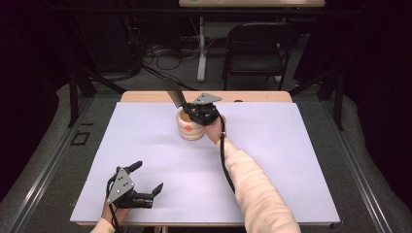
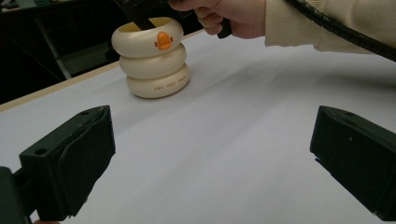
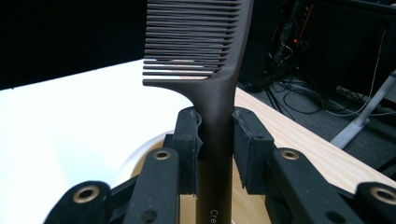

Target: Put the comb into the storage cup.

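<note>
Jaws of the right gripper [image 3: 215, 140] clamp a dark comb [image 3: 205, 51] by its handle, teeth up, over the cream ringed holder [image 1: 191, 127] near the table's [image 1: 291, 160] far edge; left gripper [image 1: 145, 178] gapes wide, empty, near corner.

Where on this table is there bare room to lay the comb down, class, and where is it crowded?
Free: the wide white stretch between the cream holder and the left gripper, and the table's right part beyond the sleeve. Crowded: around the holder, where the right gripper clamps the comb.
</note>
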Available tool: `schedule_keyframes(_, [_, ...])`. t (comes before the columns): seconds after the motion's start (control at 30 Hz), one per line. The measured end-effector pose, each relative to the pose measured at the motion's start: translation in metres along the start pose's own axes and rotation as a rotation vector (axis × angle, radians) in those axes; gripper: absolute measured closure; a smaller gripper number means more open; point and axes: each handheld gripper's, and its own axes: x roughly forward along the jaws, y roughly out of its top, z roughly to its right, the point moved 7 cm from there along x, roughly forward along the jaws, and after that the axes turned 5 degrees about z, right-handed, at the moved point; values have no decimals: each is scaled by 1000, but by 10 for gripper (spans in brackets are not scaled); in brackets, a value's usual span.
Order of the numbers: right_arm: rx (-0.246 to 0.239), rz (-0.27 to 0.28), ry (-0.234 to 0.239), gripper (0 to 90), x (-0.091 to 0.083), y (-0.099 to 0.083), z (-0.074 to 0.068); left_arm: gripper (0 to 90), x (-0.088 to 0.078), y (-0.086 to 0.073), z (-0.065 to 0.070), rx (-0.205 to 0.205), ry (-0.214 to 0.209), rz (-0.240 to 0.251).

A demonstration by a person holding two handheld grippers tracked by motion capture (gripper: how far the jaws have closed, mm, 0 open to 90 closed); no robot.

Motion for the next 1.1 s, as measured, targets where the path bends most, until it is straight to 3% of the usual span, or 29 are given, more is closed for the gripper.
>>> schedule_keyframes(1.1, [-9, -70, 8, 715, 1, -8, -2, 0, 0, 0, 0, 4, 0, 0])
